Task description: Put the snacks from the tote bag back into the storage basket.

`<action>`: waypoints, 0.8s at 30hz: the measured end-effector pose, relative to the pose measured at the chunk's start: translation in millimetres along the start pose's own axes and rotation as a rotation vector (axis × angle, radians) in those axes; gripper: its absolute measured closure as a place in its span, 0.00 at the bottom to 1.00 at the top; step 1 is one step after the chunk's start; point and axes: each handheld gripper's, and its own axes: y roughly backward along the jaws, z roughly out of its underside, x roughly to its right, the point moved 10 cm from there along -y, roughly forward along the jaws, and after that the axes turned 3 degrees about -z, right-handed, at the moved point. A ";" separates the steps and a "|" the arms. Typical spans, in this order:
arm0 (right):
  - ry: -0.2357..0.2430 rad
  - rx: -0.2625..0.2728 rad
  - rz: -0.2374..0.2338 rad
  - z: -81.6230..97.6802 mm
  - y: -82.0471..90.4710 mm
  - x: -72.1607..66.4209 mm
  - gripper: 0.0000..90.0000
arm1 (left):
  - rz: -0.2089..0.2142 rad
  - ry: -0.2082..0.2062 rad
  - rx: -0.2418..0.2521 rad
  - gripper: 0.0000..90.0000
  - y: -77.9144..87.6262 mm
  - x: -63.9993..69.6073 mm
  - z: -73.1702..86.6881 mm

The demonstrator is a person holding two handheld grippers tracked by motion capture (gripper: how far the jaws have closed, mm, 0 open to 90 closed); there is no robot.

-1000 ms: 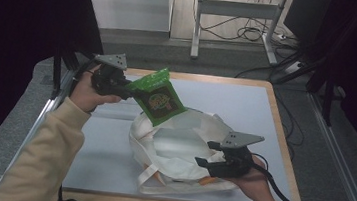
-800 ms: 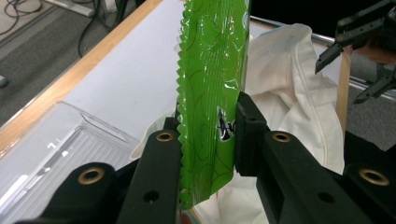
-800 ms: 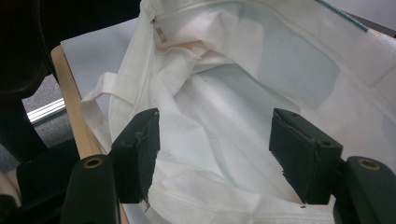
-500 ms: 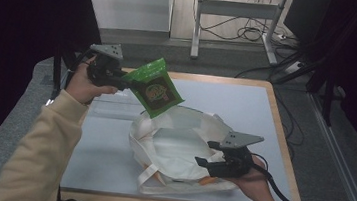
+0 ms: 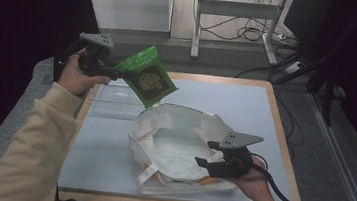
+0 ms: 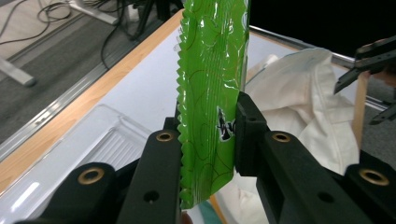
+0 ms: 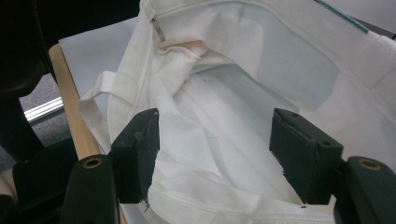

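Dark walls stand around a wooden-edged counter [image 5: 276, 111] with a pale blue top, and cables lie on the grey floor behind it.

A green snack packet [image 5: 149, 77] hangs in the air over the far left part of the counter. It is above the far left edge of the white bag and does not touch it. The left gripper [image 5: 119, 72] holds the packet by one end, and the rest of the packet sticks out to the right and tilts down. In the left gripper view the packet [image 6: 210, 88] stands up between the two black jaws, and both pads press on its sides, so the jaws sit close together with the packet pinched in the middle. The zigzag edge of the packet runs along one jaw.

Just under the packet, a clear plastic tray [image 5: 111, 98] lies flat on the counter, to the left of the bag.

A white cloth bag [image 5: 177, 145] lies in the middle of the counter with its mouth wide open and facing up. The right gripper [image 5: 208, 154] is at the near right rim of the bag. In the right gripper view its jaws stand wide apart, with white cloth [image 7: 215, 121] between them, but I cannot tell if the pads grip it.
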 end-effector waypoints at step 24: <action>0.002 0.001 -0.004 0.4 -2.2 -1.3 0.37 | -0.096 0.071 -0.003 0.84 17.1 -45.1 11.7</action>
